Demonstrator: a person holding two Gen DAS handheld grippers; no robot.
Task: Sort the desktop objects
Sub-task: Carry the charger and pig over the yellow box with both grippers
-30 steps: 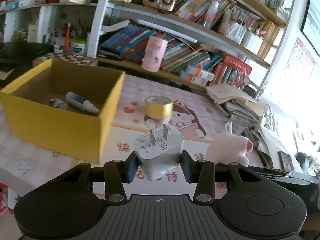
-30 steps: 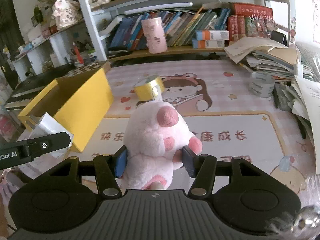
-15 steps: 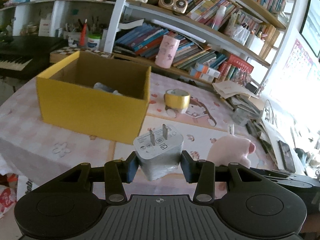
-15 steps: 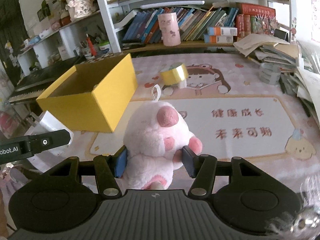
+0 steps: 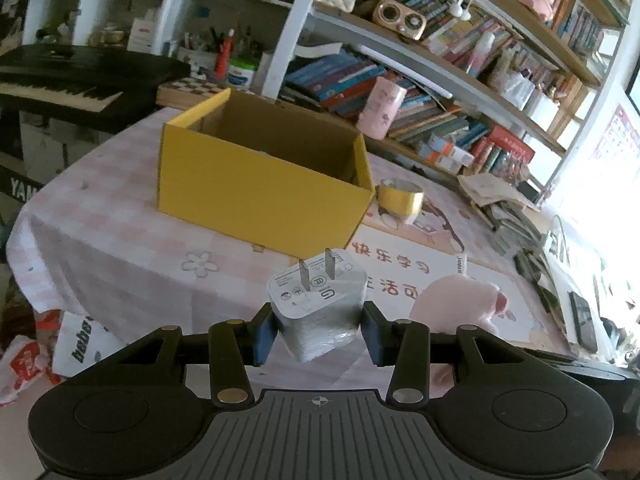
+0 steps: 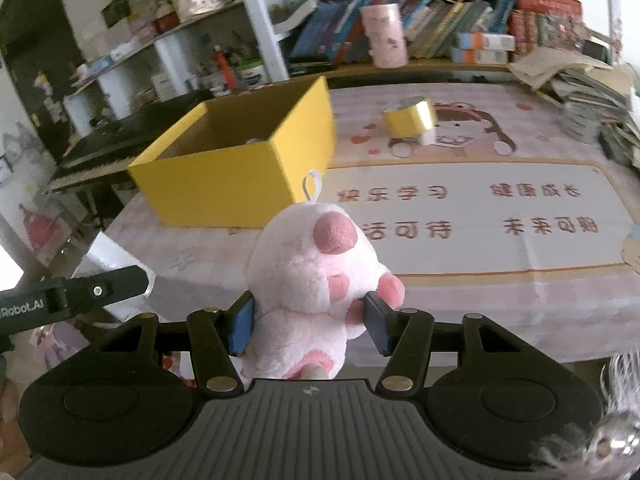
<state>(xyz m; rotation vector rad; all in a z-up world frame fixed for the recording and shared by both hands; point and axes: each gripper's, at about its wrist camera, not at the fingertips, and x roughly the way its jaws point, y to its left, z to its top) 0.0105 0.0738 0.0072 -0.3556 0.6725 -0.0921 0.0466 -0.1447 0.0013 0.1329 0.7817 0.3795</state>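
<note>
My left gripper point(image 5: 318, 330) is shut on a white plug charger point(image 5: 318, 300), prongs pointing up and forward. My right gripper point(image 6: 310, 326) is shut on a pink plush pig point(image 6: 316, 272) with a white loop on its head. The pig point(image 5: 460, 300) also shows at the right in the left wrist view. Both grippers hang off the near edge of the table, in front of an open yellow box point(image 5: 260, 196) point(image 6: 240, 184). A roll of gold tape point(image 5: 400, 198) point(image 6: 410, 118) lies beyond the box on the printed mat. The box's contents are hidden by its front wall.
A pink checked cloth covers the table point(image 5: 120, 248), with a printed mat point(image 6: 480, 216) at the middle. Bookshelves point(image 5: 440, 92) stand behind, a pink cup point(image 5: 380, 108) on the lower shelf. Piled papers and books point(image 5: 520, 216) crowd the right edge. A keyboard point(image 5: 72, 80) stands at left. Bags point(image 5: 48, 356) lie on the floor.
Both grippers have drawn back from the table, still holding the charger and the pig. The yellow box and tape now look farther off, and the table's near edge has come into view.
</note>
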